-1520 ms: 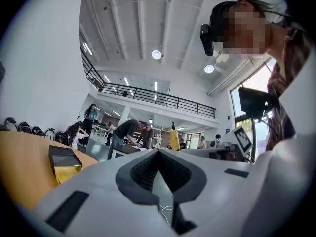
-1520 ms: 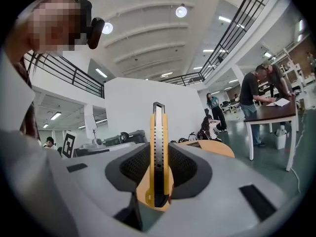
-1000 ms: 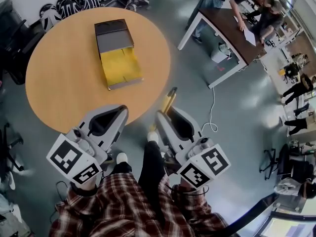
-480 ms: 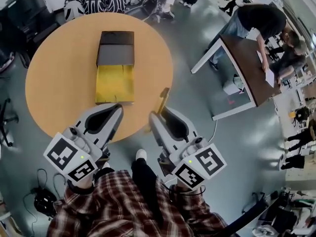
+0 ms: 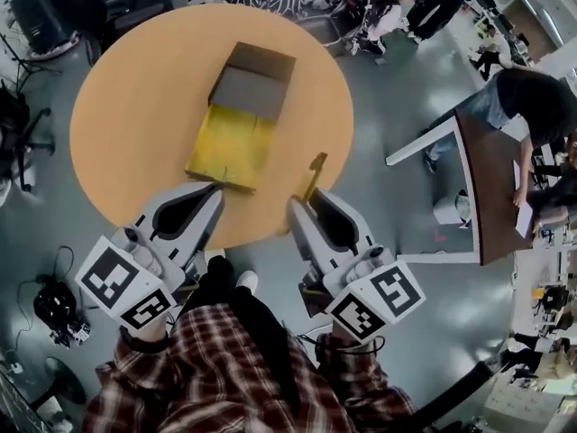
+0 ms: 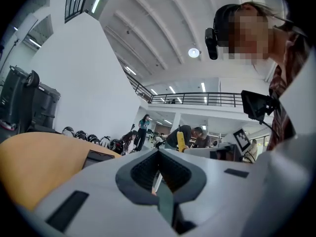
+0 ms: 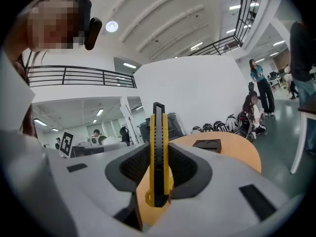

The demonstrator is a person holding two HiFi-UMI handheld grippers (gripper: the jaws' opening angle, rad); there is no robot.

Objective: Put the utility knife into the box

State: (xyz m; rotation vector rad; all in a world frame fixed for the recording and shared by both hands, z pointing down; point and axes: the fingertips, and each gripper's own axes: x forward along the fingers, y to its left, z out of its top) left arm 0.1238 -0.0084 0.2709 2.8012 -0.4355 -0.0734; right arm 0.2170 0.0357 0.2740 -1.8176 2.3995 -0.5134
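The round wooden bench [image 5: 135, 106] holds the open box [image 5: 230, 147], yellow inside with a dark lid. Only the head view looks into it. The right tool [image 5: 305, 204] squeezes the yellow and black utility knife [image 7: 157, 152], which points out over the bench edge, near the box but not touching. The left tool [image 5: 215, 190] is closed on nothing.
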